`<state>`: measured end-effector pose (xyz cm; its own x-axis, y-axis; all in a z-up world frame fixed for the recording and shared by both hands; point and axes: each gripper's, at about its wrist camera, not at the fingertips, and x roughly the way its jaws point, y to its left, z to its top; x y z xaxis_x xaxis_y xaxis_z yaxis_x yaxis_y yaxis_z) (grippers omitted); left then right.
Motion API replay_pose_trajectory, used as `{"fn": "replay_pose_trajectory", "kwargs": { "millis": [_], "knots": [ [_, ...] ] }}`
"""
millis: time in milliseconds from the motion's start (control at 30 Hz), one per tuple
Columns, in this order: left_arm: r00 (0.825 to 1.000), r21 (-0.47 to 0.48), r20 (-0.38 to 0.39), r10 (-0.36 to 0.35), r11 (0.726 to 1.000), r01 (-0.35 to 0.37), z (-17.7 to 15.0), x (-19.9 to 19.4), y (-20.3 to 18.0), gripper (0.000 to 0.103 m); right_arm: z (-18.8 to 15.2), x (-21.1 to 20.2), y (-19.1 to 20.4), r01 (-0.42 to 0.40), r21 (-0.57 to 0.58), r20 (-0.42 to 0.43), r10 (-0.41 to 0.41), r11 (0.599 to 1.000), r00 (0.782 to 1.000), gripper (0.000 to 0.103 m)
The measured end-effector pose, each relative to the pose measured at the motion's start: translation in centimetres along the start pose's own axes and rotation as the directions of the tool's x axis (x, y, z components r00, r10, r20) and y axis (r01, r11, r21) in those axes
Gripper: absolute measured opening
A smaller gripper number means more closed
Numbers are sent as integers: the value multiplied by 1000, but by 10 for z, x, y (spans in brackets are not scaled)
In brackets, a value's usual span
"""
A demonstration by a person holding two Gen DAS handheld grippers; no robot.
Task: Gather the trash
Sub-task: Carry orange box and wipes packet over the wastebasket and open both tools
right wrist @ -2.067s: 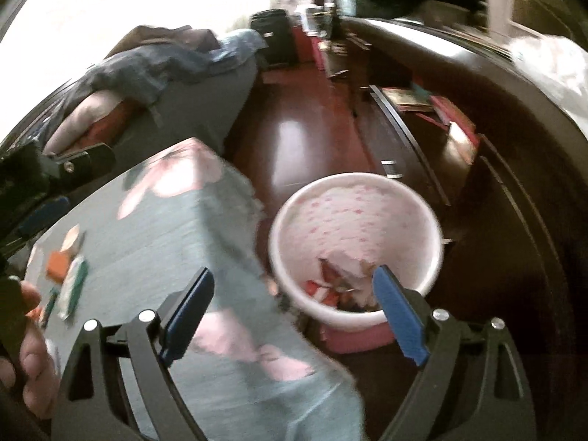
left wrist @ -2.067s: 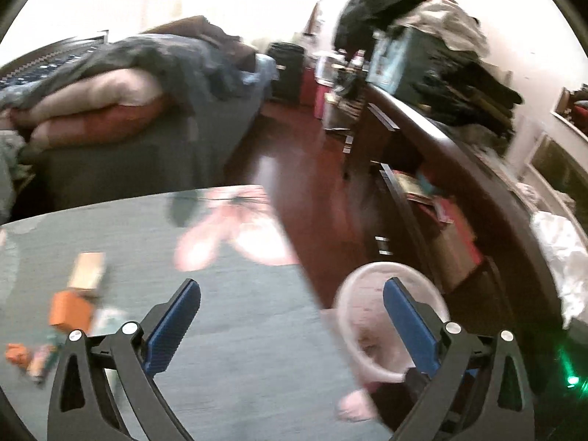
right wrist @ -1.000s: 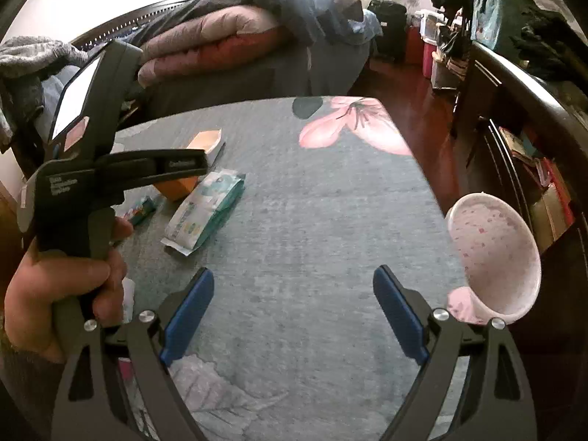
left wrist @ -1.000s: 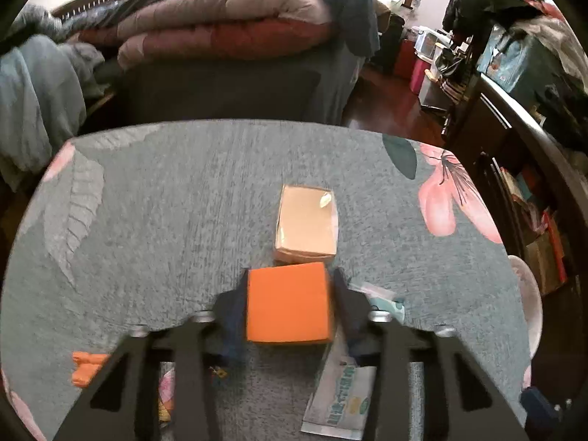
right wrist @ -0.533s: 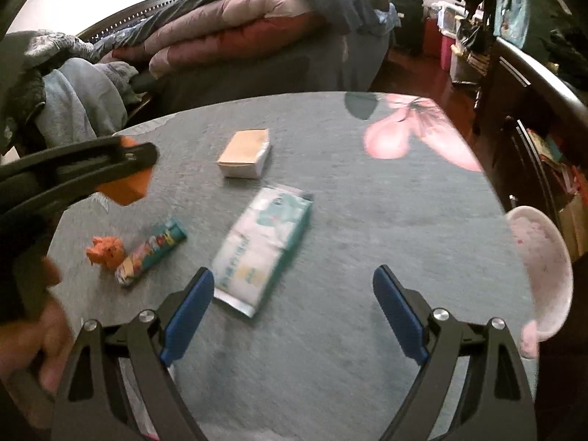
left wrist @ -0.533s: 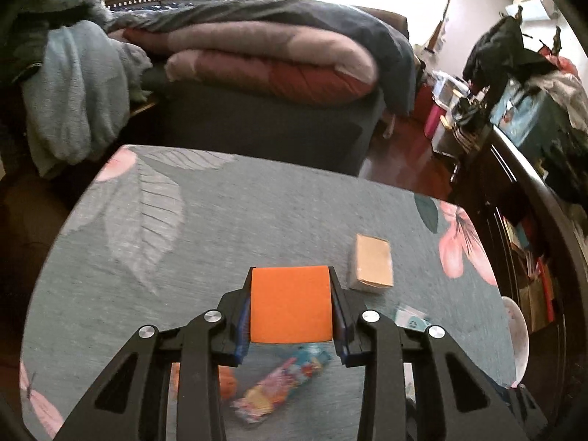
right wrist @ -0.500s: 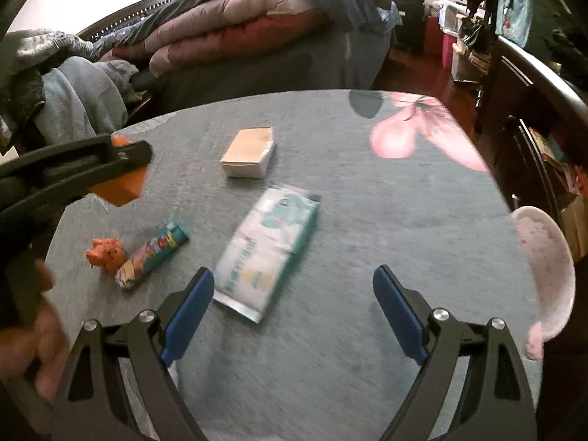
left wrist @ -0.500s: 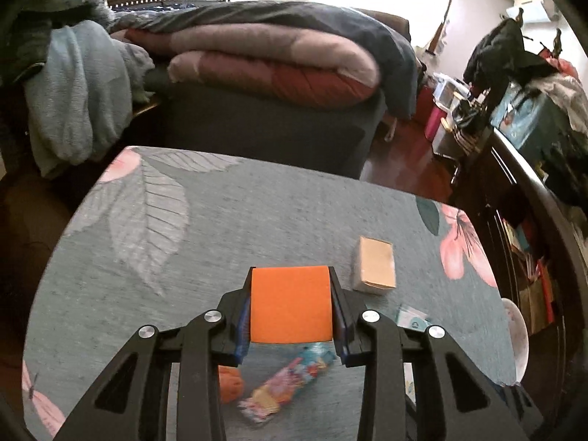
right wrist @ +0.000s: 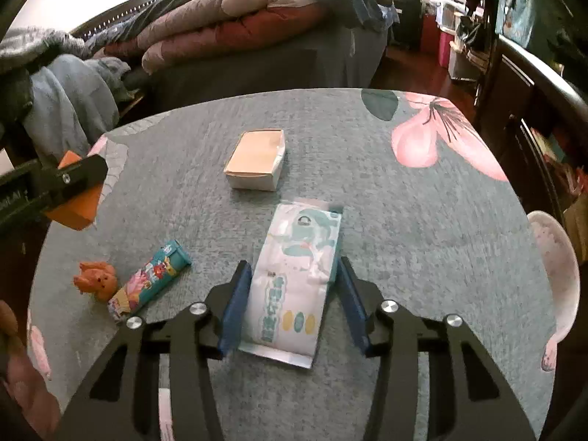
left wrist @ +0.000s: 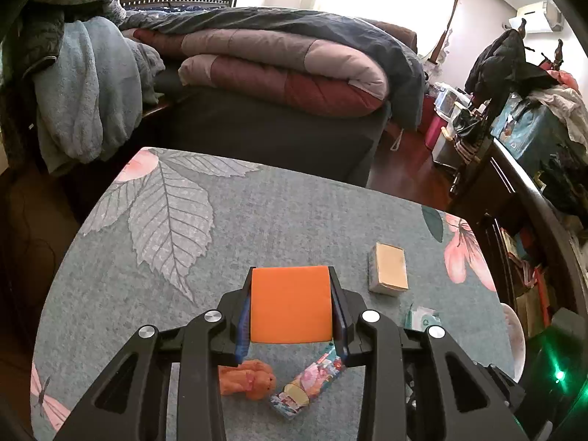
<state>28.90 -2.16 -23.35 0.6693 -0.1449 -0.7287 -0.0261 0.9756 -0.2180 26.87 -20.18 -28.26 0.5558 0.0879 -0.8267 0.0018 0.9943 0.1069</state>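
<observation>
— What is held by the left gripper (left wrist: 291, 307)?

— An orange block (left wrist: 290, 303) is clamped between its two blue pads and is carried clear of the table (left wrist: 294, 217). In the right wrist view the same block is seen at the far left, above the table's edge.

— And the right gripper (right wrist: 292, 301)?

— Its jaws have just been closing around a white and green wipes packet (right wrist: 294, 279), which lies flat on the table. The fingers are set on either side of the packet, just beside its edges; whether the pads are pressed on it cannot be told.

— What else is left on the table?

— A small tan box (right wrist: 257, 160) is found further back, a bright snack wrapper (right wrist: 149, 281) to the left of the packet, and a crumpled orange scrap (right wrist: 95, 281) just beside that wrapper.

— Where is the bin?

— A pink bin (right wrist: 555, 275) is seen beyond the right edge of the table, lower than its top.
</observation>
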Motion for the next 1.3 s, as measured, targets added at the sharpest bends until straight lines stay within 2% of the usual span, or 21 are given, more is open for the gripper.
{"fn": "replay_pose_trajectory", "kwargs": {
  "millis": [333,700,967,1300],
  "knots": [
    [1000,25,4,-15,1000,15,-6,-13,-23,35,-14,-41,-42,-14,55,48,12,998,999,45],
    [995,85,43,-87,993,83,-5,-42,-71,35,-30,-101,-80,-37,79,136,26,996,990,46],
    [984,172,80,-156,975,141,-4,-67,-124,35,-35,-135,-108,-30,107,205,8,994,979,46],
    [973,267,57,-222,943,199,-14,-68,-191,35,-48,-158,-170,-1,207,243,-50,978,969,46]
  ]
}}
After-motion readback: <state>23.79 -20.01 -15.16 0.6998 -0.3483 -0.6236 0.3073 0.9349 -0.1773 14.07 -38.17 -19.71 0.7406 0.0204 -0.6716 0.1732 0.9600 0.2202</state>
